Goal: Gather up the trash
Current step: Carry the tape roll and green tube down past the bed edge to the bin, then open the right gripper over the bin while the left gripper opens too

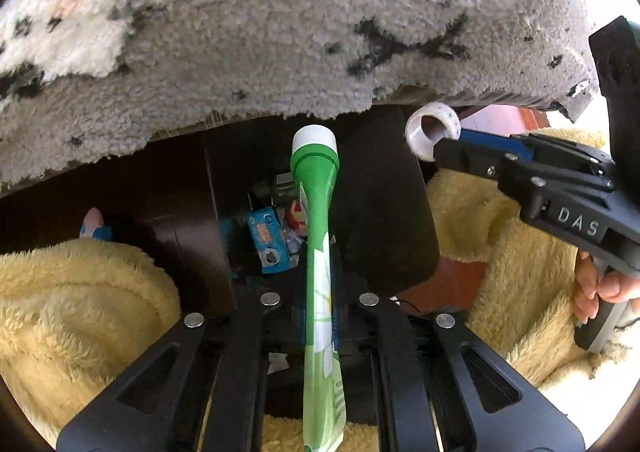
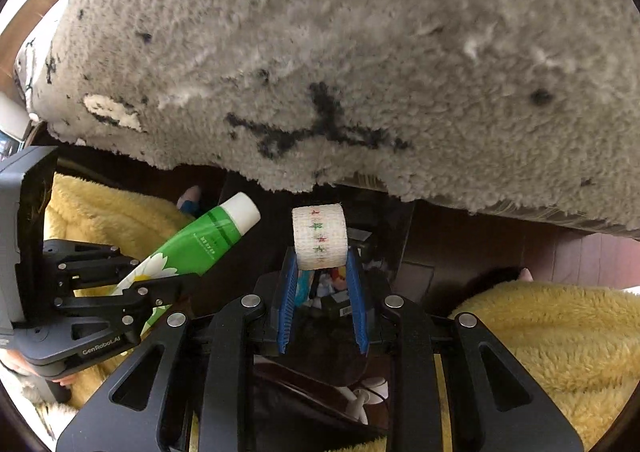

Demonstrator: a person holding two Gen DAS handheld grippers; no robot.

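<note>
Left gripper (image 1: 318,316) clamps green tube (image 1: 318,211); right gripper (image 2: 322,272) pinches tape roll (image 2: 319,238); bin (image 1: 384,211) contents dim, perhaps wrappers.

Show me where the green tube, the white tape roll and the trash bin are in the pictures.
green tube (image 1: 316,211): left wrist view, on its green body below the white cap.
white tape roll (image 2: 319,238): right wrist view, on its patterned outer band.
trash bin (image 1: 384,211): left wrist view, on its dark wall.

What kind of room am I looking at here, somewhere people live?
Most likely a home, perhaps a living room or bedroom. A shaggy grey rug covers the floor, a fluffy yellow blanket or robe lies nearby, and a dark bin holds household packaging.
</note>
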